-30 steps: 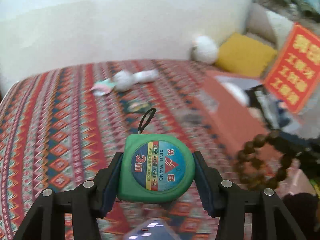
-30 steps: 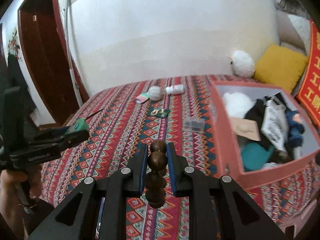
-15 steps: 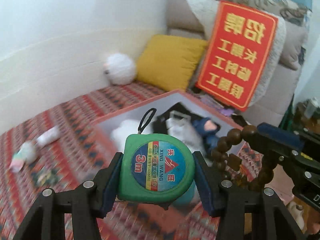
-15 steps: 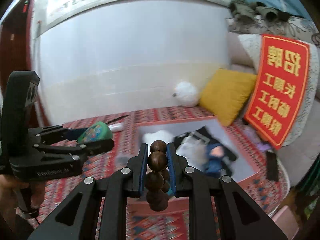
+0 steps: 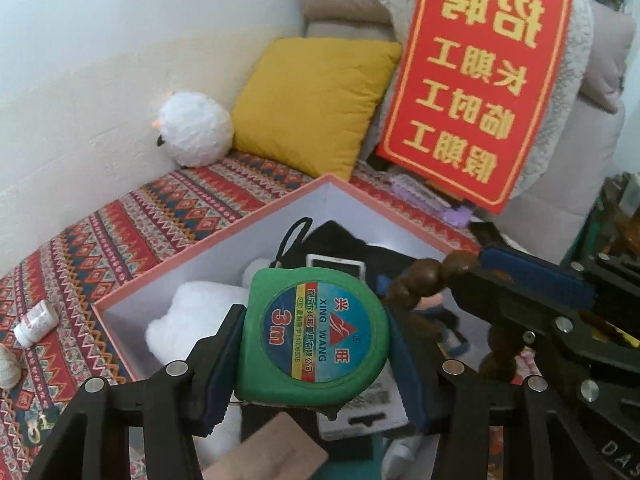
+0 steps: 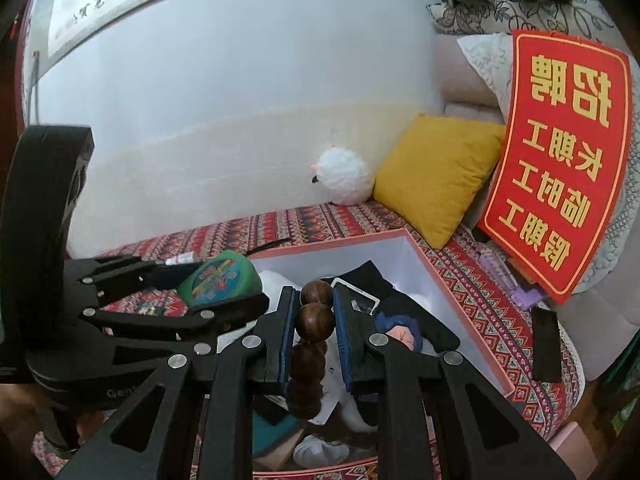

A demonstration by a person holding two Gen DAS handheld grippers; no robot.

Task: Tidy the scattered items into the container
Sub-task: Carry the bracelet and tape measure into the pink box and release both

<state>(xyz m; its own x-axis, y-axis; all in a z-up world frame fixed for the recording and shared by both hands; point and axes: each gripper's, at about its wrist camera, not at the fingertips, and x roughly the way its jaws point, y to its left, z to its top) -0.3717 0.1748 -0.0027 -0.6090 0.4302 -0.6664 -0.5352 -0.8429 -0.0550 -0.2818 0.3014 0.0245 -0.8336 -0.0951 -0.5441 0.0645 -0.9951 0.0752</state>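
Note:
My left gripper (image 5: 316, 344) is shut on a green 3 m tape measure (image 5: 314, 328) and hovers over the pink box (image 5: 208, 242). That tape measure (image 6: 220, 278) and the left gripper (image 6: 224, 284) also show at the left of the right wrist view. My right gripper (image 6: 314, 332) is shut on a string of dark wooden beads (image 6: 314, 320), also above the box (image 6: 468, 292). The beads (image 5: 420, 280) and right gripper (image 5: 468, 276) enter the left wrist view from the right. The box holds white plush, dark cloth, a doll and packets.
A small white bottle (image 5: 36, 322) and other small items lie on the patterned bedspread (image 5: 132, 232) left of the box. A white plush ball (image 5: 194, 130), yellow cushion (image 5: 316, 104) and red sign (image 5: 480, 80) stand behind the box. A black phone (image 6: 546, 344) lies to its right.
Both grippers have swung from the open bedspread toward the box and now hover directly over it, closer together. Each keeps hold of its item.

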